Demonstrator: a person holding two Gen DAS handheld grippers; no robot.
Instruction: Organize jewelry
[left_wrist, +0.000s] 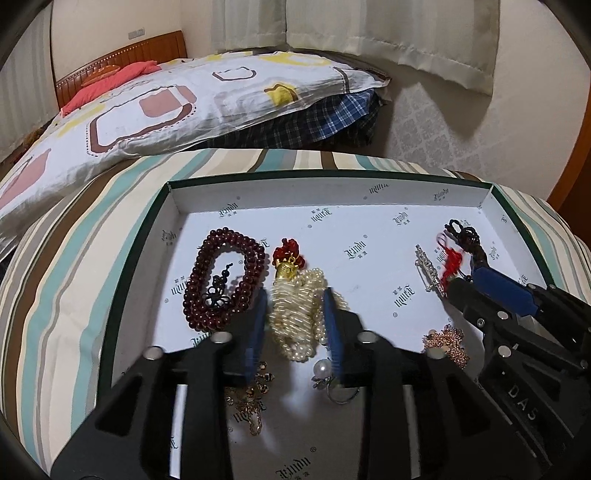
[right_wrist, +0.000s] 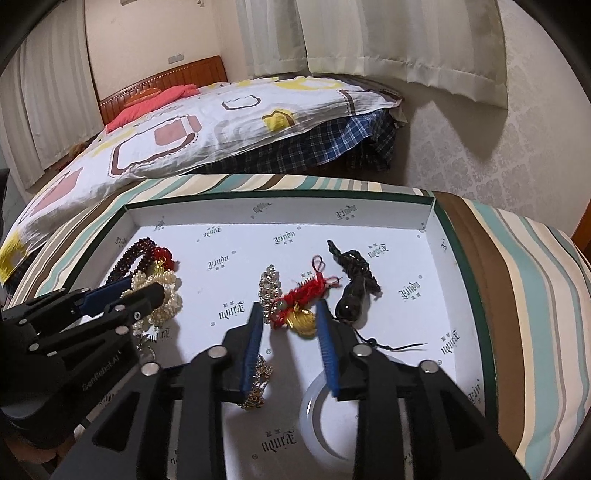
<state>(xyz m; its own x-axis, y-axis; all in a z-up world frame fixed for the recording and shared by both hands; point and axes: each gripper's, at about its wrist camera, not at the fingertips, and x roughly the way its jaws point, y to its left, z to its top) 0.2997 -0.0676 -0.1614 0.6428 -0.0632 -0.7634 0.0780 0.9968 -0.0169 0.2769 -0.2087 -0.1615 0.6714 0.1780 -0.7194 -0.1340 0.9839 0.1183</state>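
- Our left gripper is spread wide, straddling the pearls, nothing clamped.
- Our right gripper is spread wide around the red tassel, right of the pearls, nothing held.

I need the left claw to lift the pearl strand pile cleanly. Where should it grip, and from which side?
Grip the bunched middle of the cream pearl strand pile, coming straight down from above. The strands lie heaped lengthwise between the open left claw fingers, so closing across the heap probably gathers most loops. Avoid the gold and red knot end: it looks small and slippery.
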